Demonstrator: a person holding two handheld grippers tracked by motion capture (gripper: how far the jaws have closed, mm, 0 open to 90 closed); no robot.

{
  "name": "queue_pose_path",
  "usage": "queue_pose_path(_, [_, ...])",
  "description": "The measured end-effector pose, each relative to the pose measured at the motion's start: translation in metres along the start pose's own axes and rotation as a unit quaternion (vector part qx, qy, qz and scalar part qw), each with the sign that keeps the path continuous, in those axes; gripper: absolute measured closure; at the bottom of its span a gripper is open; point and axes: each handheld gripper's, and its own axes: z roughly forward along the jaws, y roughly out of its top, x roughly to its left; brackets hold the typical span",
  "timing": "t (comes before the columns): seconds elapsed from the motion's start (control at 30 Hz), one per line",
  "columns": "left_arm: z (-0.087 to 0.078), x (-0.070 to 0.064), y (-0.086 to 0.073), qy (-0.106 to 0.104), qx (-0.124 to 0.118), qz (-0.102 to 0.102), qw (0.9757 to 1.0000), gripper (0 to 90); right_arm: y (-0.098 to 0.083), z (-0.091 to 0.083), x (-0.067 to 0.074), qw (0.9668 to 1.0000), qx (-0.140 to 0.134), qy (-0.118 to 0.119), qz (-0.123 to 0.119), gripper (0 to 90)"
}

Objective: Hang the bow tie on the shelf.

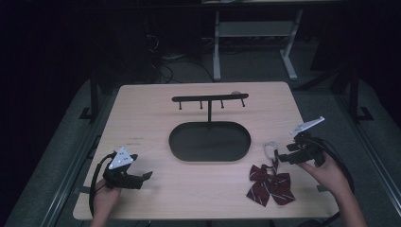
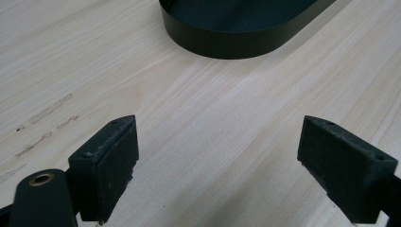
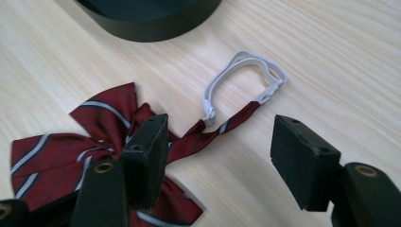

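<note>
The table (image 1: 156, 113) is carrying a black oval tray (image 1: 209, 142) at its middle, with a 4-peg rack (image 1: 209, 99) standing at the tray's far edge. Near the front right, a red striped bow tie (image 1: 269, 184) is lying flat, its white strap loop (image 3: 246, 78) reaching toward the tray. The right gripper (image 3: 217, 156) is hovering just over the strap, jaws apart and pressing on nothing. The left gripper (image 2: 217, 165) is resting at front left, jaws wide apart over bare wood.

1 overhead, 2 claw-mounted close-ups — shared tray (image 1: 210, 142)
</note>
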Motion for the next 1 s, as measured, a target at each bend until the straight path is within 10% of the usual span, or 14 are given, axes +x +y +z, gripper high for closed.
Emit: queue_pose_path(1.0, [-0.001, 0.002, 0.0, 0.0, 0.002, 0.007, 1.0, 13.2, 0.041, 0.049, -0.025, 0.9948, 0.095, -0.024, 0.03, 50.8])
